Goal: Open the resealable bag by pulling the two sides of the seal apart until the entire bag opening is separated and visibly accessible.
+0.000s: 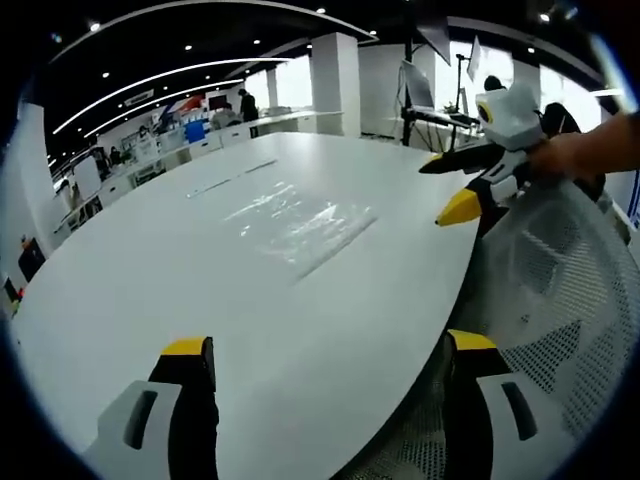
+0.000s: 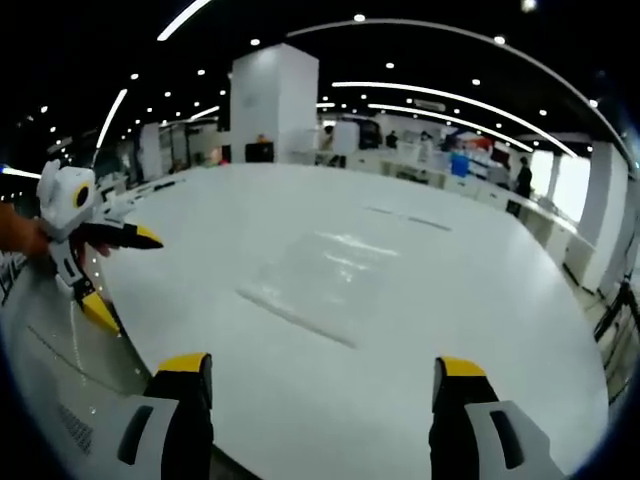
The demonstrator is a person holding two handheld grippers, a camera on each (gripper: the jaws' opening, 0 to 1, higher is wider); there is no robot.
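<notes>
Missing the thin seal is the big risk, bc the clear bag [image 1: 305,228] lies flat on the white table [image 1: 150,290] and is hard to see; jaws could slide on the slick top or pinch both sides together. Left gripper [image 1: 330,352] and right gripper [image 2: 322,368] are both wide open, holding nothing, well apart from it. In the right gripper view the bag [image 2: 320,280] runs long from near-left to far-right; I can't tell which end has the seal.

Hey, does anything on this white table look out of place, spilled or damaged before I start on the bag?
Nothing stands out. The clear resealable bag lies flat on the white table, away from both grippers, with no spill or tear visible. The left gripper and right gripper are open and empty.
</notes>
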